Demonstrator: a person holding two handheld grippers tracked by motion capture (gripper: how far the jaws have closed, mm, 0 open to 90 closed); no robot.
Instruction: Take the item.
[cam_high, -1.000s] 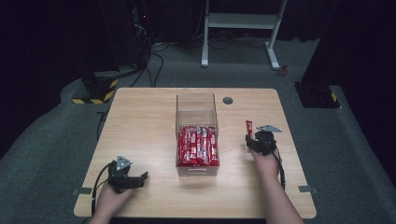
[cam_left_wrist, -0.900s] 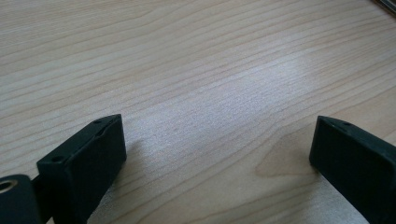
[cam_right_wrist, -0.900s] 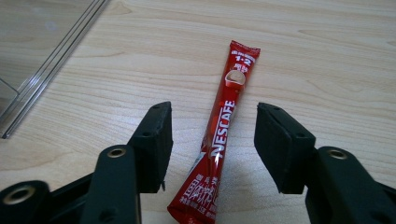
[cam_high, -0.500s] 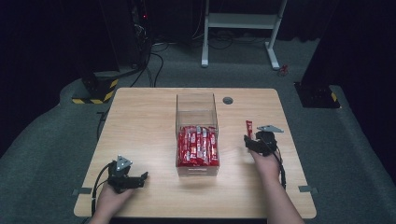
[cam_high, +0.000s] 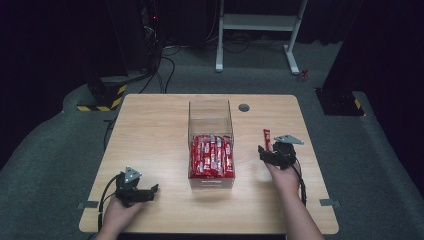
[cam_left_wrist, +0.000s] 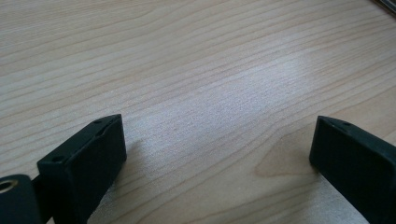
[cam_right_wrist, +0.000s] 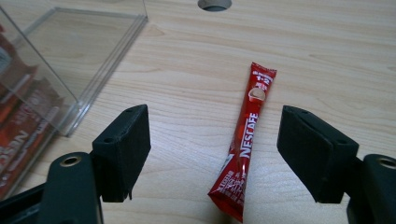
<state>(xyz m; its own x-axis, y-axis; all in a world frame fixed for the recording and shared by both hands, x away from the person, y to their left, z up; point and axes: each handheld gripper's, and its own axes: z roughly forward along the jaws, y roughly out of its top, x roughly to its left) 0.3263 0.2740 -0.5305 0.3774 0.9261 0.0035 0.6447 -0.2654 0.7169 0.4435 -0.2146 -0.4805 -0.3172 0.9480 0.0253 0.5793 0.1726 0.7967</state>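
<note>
the step in hand looks like picking up the last loose stick to put it with the others. a single red nescafe coffee stick (cam_right_wrist: 246, 143) lies flat on the wooden table (cam_high: 150, 130), to the right of the clear plastic box (cam_high: 210, 116) and apart from it. the near half of that box holds a packed row of the same red sachets (cam_high: 212, 156), while its far half looks empty.

the right gripper (cam_right_wrist: 212, 154) sits low over the table with its jaws spread wide, holding nothing. in the right gripper view the stick lies between the two black pads (cam_right_wrist: 123, 147), its near end closest to the camera and its length running away from it and a little to the right. from above, the right gripper (cam_high: 270, 155) is just at the stick's near end.

the left gripper (cam_high: 142, 192) rests near the front left corner of the table, well apart from the box. its jaws are open too, with bare wood between them in the left gripper view.

to my eye the next move calls for easing the right gripper forward and down until the pads bracket the stick's middle, then closing on it. it is thin and flat, so the pads need to get right down to the wood or they may slide over it.
</note>
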